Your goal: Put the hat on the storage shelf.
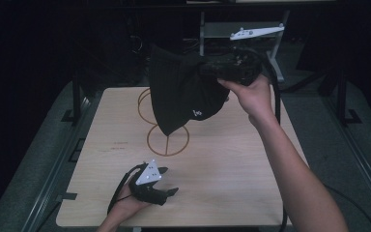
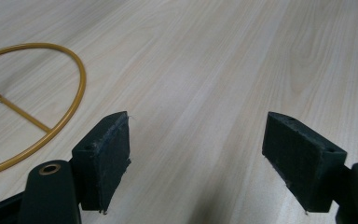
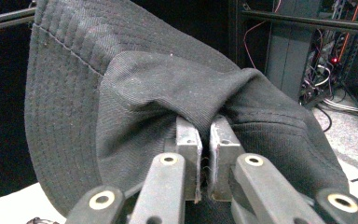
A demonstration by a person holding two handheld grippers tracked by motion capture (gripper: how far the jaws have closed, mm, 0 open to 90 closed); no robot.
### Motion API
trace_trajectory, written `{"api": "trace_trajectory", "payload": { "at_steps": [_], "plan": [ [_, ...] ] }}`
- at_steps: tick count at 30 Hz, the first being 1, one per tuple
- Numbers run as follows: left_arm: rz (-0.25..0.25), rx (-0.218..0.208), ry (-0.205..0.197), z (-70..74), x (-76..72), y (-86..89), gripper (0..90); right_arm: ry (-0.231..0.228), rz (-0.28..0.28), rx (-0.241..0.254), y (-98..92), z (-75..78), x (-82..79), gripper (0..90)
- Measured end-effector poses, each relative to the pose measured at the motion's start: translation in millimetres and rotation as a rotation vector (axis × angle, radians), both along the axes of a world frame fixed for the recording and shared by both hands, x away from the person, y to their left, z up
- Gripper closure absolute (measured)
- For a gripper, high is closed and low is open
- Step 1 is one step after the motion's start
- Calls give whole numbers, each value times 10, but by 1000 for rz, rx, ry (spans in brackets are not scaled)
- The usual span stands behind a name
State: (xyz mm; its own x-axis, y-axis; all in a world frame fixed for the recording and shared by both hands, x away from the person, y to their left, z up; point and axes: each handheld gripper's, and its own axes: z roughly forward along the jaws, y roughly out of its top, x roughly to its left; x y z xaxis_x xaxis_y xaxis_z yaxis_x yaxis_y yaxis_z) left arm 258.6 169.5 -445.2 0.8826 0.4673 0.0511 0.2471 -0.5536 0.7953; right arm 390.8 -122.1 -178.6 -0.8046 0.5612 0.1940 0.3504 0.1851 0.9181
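While the right hand-held gripper (image 3: 204, 154) clenches a black fabric bucket hat (image 1: 183, 92) aloft, the left hand-held gripper (image 2: 200, 163), released, rests low on the pale wood-grain tabletop (image 1: 222, 164) with yellow circle markings (image 1: 168, 140); dark room behind.

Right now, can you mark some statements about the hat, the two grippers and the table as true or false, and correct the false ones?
1. The right gripper has its jaws shut on the black hat. True.
2. The hat lies flat on the table. False: it hangs in the air above the far part of the table, lifted by the right gripper.
3. The left gripper has its jaws open with nothing between them. True.
4. The left gripper is holding the brim of the hat. False: it is low at the near edge of the table, apart from the hat.
5. Yellow circles are drawn on the table. True.
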Motion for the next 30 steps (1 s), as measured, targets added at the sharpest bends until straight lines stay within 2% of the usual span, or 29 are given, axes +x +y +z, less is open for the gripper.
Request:
{"api": "trace_trajectory", "payload": {
  "at_steps": [7,17,27,30],
  "plan": [
    [-21,19,-2,-10,-14,-36,228,13,6,-30,179,-7,94,846],
    [-20,12,2,-23,0,-42,228,34,12,-83,407,-9,247,845],
    [-26,9,14,-23,3,-61,228,69,28,-136,775,-124,454,841],
    [-37,18,4,-25,21,-56,228,77,23,-155,901,-179,502,840]
  ]
}}
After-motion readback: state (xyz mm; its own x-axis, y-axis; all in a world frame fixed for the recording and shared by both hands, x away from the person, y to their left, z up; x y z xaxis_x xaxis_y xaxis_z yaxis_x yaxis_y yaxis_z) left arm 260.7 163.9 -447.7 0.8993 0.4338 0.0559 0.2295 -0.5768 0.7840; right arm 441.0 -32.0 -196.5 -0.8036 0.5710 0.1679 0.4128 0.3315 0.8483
